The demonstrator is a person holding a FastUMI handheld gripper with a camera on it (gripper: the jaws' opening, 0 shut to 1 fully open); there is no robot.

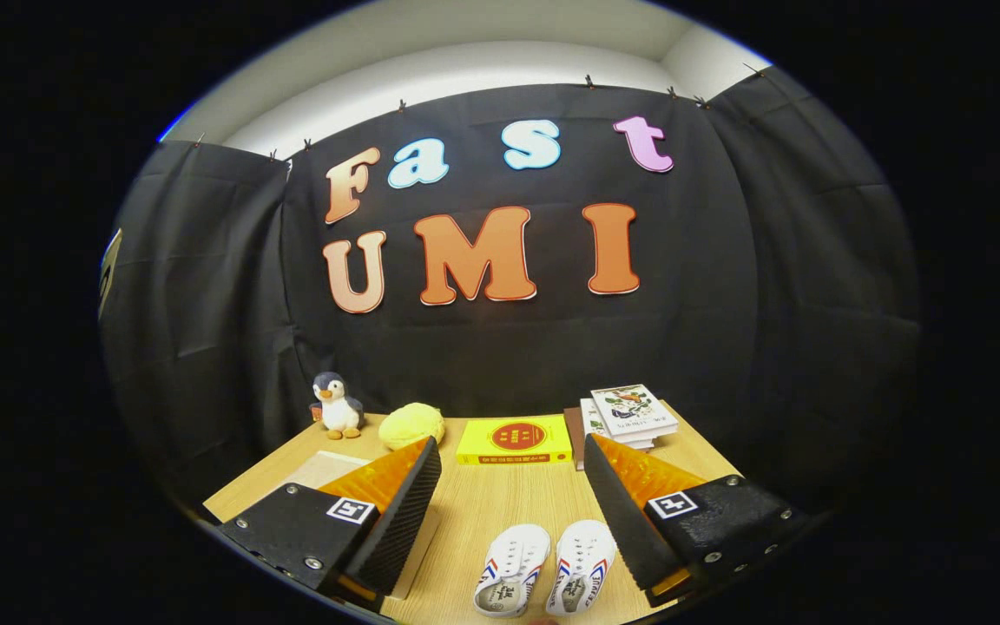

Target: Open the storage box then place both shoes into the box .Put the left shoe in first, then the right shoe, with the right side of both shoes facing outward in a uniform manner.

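The hand-held gripper point(513, 512) is wide open. Its two fingers point(396, 516) are far apart and hold nothing. They sit low in the picture, one at the lower left and one at the lower right.

Two white shoes point(546, 569) lie side by side on the bench point(500, 499), at the bottom middle of the picture. They are between the two fingers and nearer to the right one. Both toes point away, toward the wall. Each shoe has red and blue stripes on its side.

A flat pale box point(326, 469) lies on the bench at the lower left, partly hidden behind the left finger. I cannot tell if it is open.

At the back of the bench there is one toy penguin point(338, 404), left of middle. One yellow soft ball point(411, 424) sits just beside it. One yellow book point(514, 440) lies in the middle. One stack of books point(626, 415) sits to the right.
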